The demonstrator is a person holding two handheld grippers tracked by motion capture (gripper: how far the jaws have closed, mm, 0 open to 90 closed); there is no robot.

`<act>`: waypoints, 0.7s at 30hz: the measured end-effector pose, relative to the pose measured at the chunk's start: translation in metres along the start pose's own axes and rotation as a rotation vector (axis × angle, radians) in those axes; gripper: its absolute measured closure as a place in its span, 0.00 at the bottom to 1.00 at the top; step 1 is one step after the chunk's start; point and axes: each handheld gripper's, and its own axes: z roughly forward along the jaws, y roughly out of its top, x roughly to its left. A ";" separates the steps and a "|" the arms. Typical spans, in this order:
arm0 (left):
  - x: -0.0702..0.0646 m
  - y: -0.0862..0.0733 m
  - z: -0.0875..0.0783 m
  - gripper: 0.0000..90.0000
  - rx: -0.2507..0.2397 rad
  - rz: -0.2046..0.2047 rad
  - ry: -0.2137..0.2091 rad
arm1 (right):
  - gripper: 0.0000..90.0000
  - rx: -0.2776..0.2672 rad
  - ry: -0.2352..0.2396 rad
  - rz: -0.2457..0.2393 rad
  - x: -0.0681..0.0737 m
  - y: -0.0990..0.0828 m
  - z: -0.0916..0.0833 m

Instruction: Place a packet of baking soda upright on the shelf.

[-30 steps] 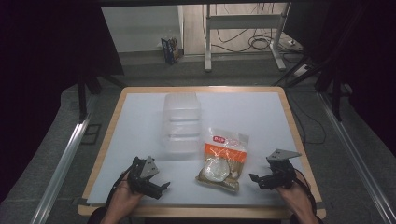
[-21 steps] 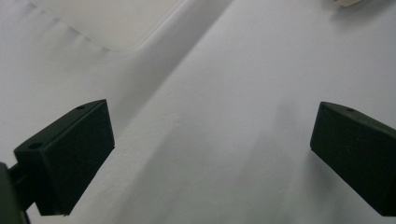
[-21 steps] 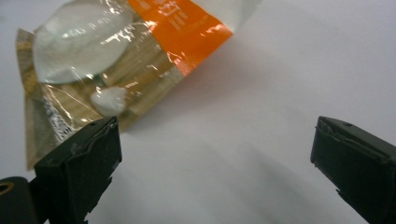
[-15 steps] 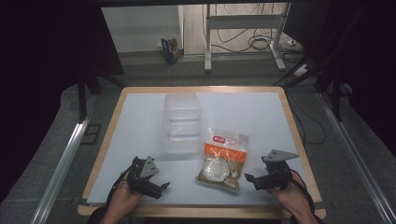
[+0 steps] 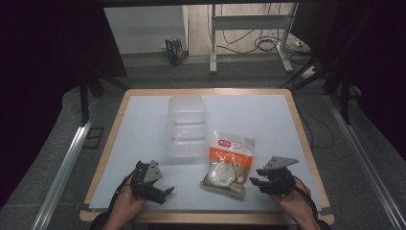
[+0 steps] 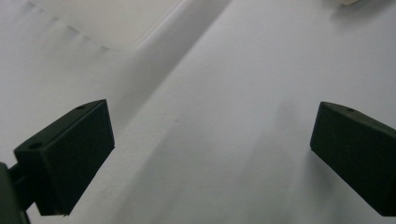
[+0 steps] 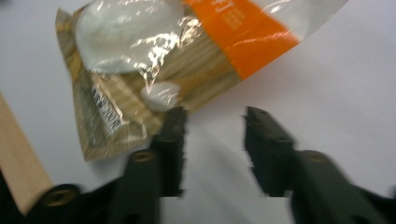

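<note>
A clear snack bag (image 5: 229, 164) with an orange label lies on the white table, near the front, right of centre. My right gripper (image 5: 254, 181) sits just right of its near corner, pointing at it. In the right gripper view the bag (image 7: 154, 60) lies just past the left jaw's tip. The right gripper (image 7: 215, 114) has just been closing its jaws; a narrow gap is left, with nothing between them. My left gripper (image 5: 165, 192) rests at the front left, well apart from the bag. In its own view the left gripper (image 6: 212, 112) is wide open over bare table.
A clear plastic container (image 5: 186, 124) stands behind the bag, toward the middle of the table, and its edge (image 6: 107, 18) shows at the top of the left gripper view. The table's wooden rim (image 7: 18, 154) runs close beside the bag's near end.
My right gripper has edged left toward the bag and its jaws stand closer together. The left gripper and the bag have not moved.
</note>
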 end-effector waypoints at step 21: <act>-0.001 0.001 0.001 0.00 0.013 0.015 0.005 | 0.99 0.112 0.150 -0.073 0.017 0.001 0.028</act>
